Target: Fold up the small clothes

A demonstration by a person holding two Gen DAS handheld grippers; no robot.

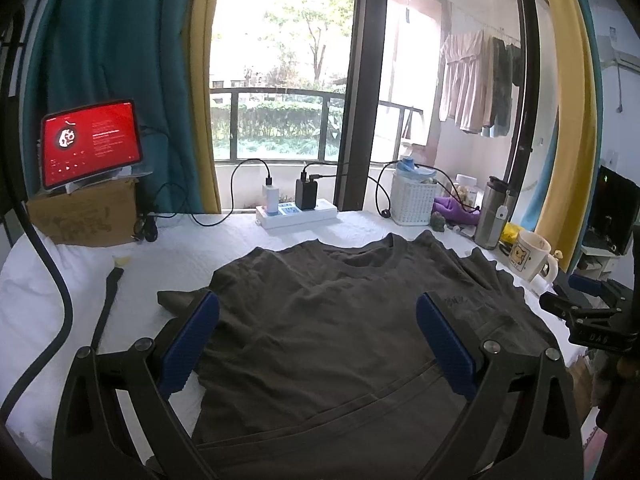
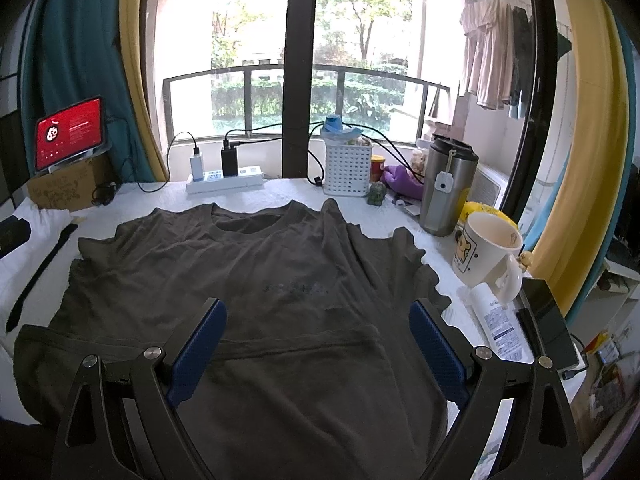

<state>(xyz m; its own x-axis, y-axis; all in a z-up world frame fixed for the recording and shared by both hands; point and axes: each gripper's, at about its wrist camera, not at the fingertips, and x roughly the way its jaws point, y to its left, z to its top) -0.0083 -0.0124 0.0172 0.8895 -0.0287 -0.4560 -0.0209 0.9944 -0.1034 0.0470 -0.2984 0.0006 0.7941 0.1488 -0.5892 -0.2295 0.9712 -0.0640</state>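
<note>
A dark shirt [image 2: 256,280] lies spread on the white desk [image 2: 288,196], hem folded up; left tongs [image 1: 318,336] and right tongs [image 2: 318,340] gape wide above it, empty

A white quilted cover [image 2: 280,196] dresses the table, and a dark olive T-shirt [image 2: 256,280] lies spread on it directly ahead of the right gripper [image 2: 318,320], collar at the far side. Beyond the collar sits a white power strip [image 2: 224,180] with two chargers plugged in. Ahead and to the right stand a white lattice basket [image 2: 347,168], a steel tumbler [image 2: 448,188] and a cream mug [image 2: 486,252], with a white tube [image 2: 496,320] lying just beside the mug. Far ahead to the left a cardboard box [image 2: 66,184] rests on the cover, and a black strap [image 2: 40,276] lies along the left side, apart from the shirt.
</note>
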